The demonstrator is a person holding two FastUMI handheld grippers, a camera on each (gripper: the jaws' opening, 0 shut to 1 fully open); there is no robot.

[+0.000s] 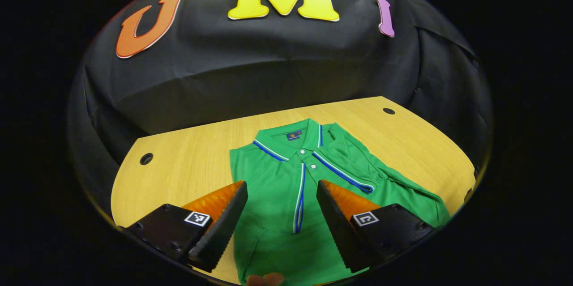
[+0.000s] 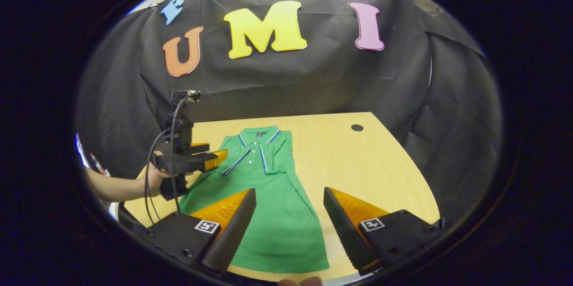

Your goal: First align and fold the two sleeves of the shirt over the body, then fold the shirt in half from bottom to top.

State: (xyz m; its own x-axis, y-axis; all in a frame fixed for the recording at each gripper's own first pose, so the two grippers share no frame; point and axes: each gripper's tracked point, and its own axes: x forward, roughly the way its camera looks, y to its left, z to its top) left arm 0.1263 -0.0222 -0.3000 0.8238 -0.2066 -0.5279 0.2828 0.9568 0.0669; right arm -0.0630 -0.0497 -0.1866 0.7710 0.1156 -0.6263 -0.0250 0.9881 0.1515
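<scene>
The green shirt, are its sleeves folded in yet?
Yes. Both sleeves lie folded over the green shirt, their striped cuffs crossing its chest; its bottom half lies flat, unfolded.

Green polo shirt [image 2: 273,205] flat on table (sleeves folded in)

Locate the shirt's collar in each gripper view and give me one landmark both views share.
Left gripper view: the collar sits at centre, just above the gap between that claw's fingers, at the shirt's far end.
Right gripper view: the collar lies left of centre, near the table's far edge.
Shared landmark: the round hole in the table, right of the collar in both.
</scene>
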